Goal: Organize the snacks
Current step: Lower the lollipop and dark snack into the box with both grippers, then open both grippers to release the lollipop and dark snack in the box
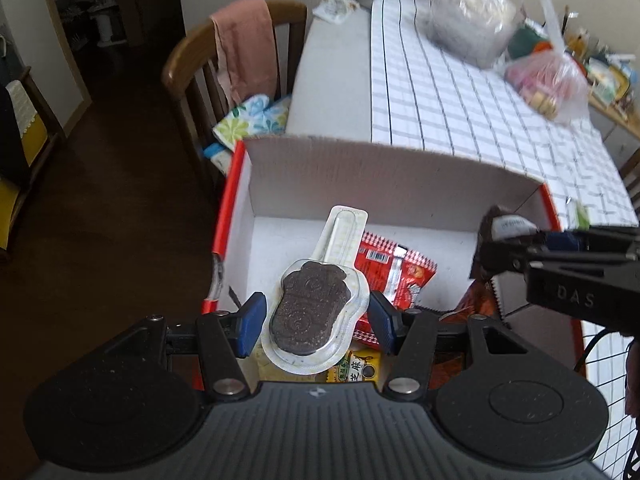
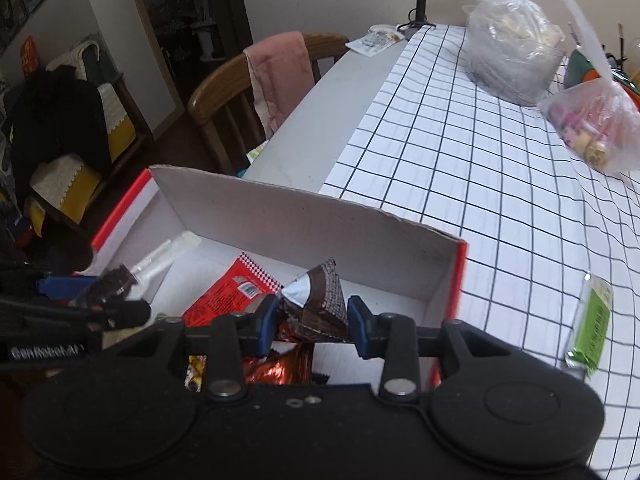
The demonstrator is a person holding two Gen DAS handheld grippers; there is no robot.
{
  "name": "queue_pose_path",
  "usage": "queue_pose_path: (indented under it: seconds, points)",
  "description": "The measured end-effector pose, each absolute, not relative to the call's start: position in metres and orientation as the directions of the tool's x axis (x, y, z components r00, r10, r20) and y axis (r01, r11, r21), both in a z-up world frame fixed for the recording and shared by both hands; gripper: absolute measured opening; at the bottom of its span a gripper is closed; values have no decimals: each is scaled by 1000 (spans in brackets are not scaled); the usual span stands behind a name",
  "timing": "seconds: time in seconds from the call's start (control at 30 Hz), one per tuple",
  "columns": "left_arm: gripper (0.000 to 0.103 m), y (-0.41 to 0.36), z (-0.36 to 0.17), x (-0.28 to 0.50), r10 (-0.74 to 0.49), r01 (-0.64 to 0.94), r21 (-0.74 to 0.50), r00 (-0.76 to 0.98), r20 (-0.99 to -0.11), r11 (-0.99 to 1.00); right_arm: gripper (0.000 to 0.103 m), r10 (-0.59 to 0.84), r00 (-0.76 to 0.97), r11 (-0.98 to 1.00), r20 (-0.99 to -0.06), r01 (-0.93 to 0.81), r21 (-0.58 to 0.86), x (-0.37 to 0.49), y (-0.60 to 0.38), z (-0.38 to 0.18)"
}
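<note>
A red-and-white cardboard box [image 1: 360, 168] [image 2: 320, 216] stands at the table's near left corner. My left gripper [image 1: 316, 316] is shut on a clear-wrapped chocolate lollipop [image 1: 310, 312] and holds it over the box. The lollipop also shows at the left of the right wrist view [image 2: 116, 280]. My right gripper [image 2: 312, 320] is shut on a brown pyramid-shaped snack packet [image 2: 324, 300], also over the box; it appears at the right of the left wrist view [image 1: 496, 232]. A red snack packet [image 1: 392, 272] [image 2: 228, 296] lies in the box, with a yellow packet [image 1: 356, 368] and a coppery packet [image 2: 280, 368] nearer me.
A green packet [image 2: 592, 328] lies on the checked tablecloth [image 2: 480, 160] right of the box. Two filled plastic bags [image 2: 512, 48] [image 2: 596, 124] sit at the far right. A wooden chair [image 2: 224, 96] with a pink cloth [image 2: 280, 76] stands left of the table. A lamp base [image 2: 416, 24] is at the far end.
</note>
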State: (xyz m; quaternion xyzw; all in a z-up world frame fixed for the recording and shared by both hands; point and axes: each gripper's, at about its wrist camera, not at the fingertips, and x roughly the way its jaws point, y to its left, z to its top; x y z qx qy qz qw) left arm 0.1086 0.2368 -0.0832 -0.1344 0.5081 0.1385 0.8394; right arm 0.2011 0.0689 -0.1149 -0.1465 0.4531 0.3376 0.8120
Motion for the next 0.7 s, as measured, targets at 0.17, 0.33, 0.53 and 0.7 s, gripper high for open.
queue_pose_path:
  seconds: [0.17, 0.33, 0.53, 0.7]
  points:
    - [55, 241, -100, 116, 96, -382, -72, 403, -910, 921, 36, 386, 335, 726, -860, -685, 60, 205, 77, -132]
    - [54, 238, -106, 121, 95, -359, -55, 387, -917, 932, 35, 375, 311, 716, -873, -696, 59, 202, 79, -142]
    - [53, 229, -110, 124, 114, -329, -16, 372, -921, 944, 40, 377, 305, 717, -875, -694, 67, 198, 75, -143]
    - [53, 228, -107, 121, 118, -328, -18, 390, -913, 944, 46, 398, 319, 723, -860, -686, 80, 194, 68, -133]
